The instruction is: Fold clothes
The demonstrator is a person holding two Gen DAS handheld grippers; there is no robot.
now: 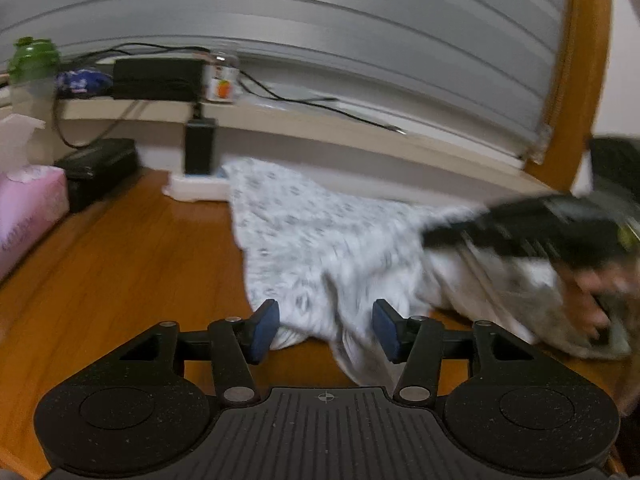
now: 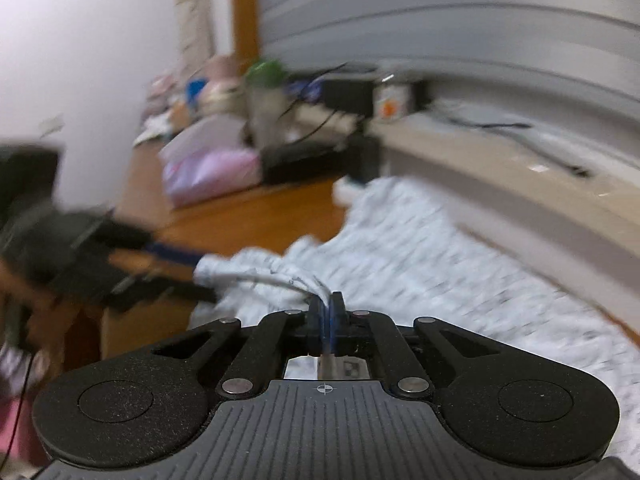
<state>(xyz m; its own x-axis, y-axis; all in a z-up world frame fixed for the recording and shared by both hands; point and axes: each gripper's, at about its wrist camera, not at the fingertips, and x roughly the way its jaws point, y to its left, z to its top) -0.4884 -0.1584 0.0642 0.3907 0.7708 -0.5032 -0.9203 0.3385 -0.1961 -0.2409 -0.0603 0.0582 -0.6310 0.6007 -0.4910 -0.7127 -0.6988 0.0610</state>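
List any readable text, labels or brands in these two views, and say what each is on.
None can be read.
Jar on the ledge: orange picture label, lettering blurred.
Pink tissue box: faint print, illegible.
Garment: small grey pattern, no legible words.

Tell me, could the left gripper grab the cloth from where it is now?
Probably yes. The left gripper stands open with a fold of the cloth lying between its fingers and nothing in front of it. The right gripper is off to the side, already shut on another edge.
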